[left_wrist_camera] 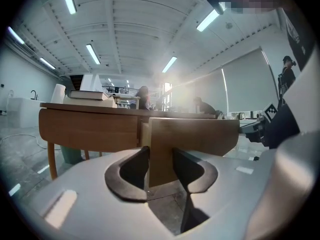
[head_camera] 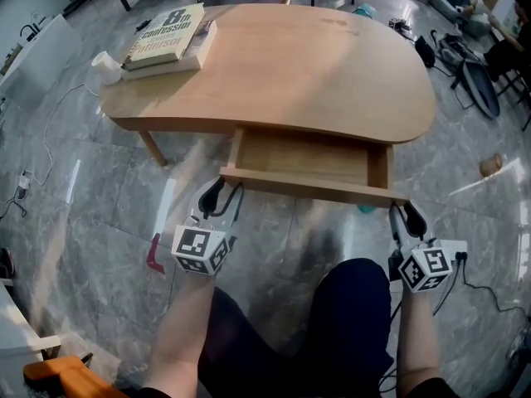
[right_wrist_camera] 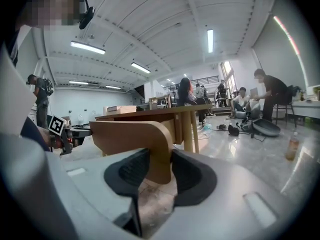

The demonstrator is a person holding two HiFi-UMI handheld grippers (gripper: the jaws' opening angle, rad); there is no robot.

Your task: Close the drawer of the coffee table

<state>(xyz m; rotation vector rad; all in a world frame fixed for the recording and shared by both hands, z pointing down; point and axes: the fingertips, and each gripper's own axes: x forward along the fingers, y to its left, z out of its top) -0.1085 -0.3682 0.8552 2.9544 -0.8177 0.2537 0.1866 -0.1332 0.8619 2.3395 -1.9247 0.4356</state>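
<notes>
The light wooden coffee table (head_camera: 315, 65) has its drawer (head_camera: 303, 156) pulled out toward me, and the drawer looks empty. My left gripper (head_camera: 222, 191) is at the left end of the drawer front (head_camera: 307, 186), my right gripper (head_camera: 405, 214) at its right end. In the left gripper view the gripper (left_wrist_camera: 161, 159) has its dark pads against both faces of the drawer front (left_wrist_camera: 195, 134). The right gripper view shows the same: that gripper (right_wrist_camera: 159, 166) is shut on the rounded end of the front panel (right_wrist_camera: 130, 136).
Two stacked books (head_camera: 166, 36) and a white roll (head_camera: 106, 66) lie on the table's far left corner. A red object (head_camera: 154, 255) and cables lie on the marble floor at left. Bags (head_camera: 477, 81) and seated people are at the back right. My knees (head_camera: 348, 322) are just below the drawer.
</notes>
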